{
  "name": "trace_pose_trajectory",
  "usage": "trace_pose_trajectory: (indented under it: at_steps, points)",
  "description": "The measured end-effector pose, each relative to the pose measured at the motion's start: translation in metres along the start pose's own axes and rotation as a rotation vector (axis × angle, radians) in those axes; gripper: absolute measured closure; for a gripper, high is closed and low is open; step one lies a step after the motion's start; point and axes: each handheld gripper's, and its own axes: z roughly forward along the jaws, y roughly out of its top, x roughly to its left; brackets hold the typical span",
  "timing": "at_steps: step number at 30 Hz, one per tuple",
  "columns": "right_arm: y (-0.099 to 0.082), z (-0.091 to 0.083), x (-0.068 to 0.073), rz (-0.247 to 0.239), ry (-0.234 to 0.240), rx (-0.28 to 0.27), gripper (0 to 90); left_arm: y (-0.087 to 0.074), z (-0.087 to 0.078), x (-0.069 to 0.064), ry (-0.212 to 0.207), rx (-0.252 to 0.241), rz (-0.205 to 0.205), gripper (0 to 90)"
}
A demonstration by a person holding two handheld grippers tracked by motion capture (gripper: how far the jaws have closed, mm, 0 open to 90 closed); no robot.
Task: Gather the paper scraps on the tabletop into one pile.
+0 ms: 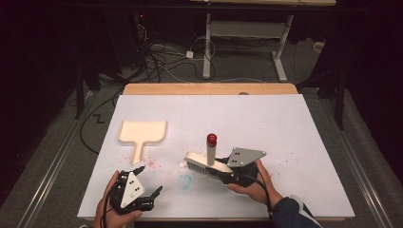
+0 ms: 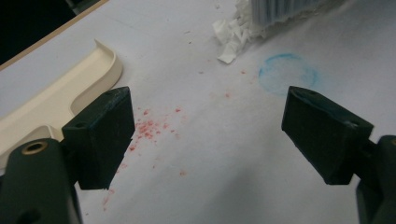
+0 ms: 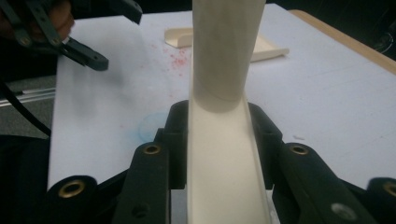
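Flanking brush (image 1: 202, 161): dustpan (image 1: 142, 131), blue ring (image 1: 184, 181).

The two black jaws of the left gripper (image 2: 208, 135) stand wide apart above the white table sheet (image 2: 224, 177), and nothing is between them. Behind the left jaw lies a cream plastic dustpan (image 2: 70, 91) with a raised curved rim; part of it is hidden by that jaw. Small red crumbs (image 2: 149, 128) are scattered on the sheet just beside the dustpan. Farther away there is a faint blue ring mark (image 2: 288, 73). Near the top edge, torn white paper scraps (image 2: 231, 35) touch the pale bristles of a brush (image 2: 280, 9).
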Motion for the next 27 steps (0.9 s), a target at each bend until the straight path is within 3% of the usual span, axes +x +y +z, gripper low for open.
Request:
trace_pose_trajectory:
  at_steps: [7,9,16,18,21,24,27]
  points:
    - [0.009,-0.042,0.006,0.007,-0.013,-0.046,67.8,0.001,0.000,-0.003,-0.006,0.001,0.009,16.3]
    - [0.010,-0.057,0.008,0.004,-0.037,-0.043,67.8,0.001,0.001,-0.004,-0.010,0.006,0.011,16.3]
    - [-0.009,-0.112,0.006,0.054,-0.102,-0.028,67.8,0.002,0.002,-0.006,-0.012,0.017,0.023,16.3]
    - [-0.015,-0.119,0.004,0.069,-0.119,-0.002,67.8,0.003,0.002,-0.007,-0.011,0.022,0.034,16.3]
    - [-0.026,-0.128,0.003,0.111,-0.208,0.047,67.8,0.003,0.004,-0.008,-0.013,0.026,0.036,16.3]
    - [-0.039,-0.125,0.003,0.154,-0.292,0.109,67.9,0.003,0.006,-0.009,-0.022,0.035,0.042,16.3]
    - [-0.045,-0.116,0.005,0.153,-0.263,0.183,67.9,0.003,0.006,-0.010,-0.027,0.035,0.047,16.3]
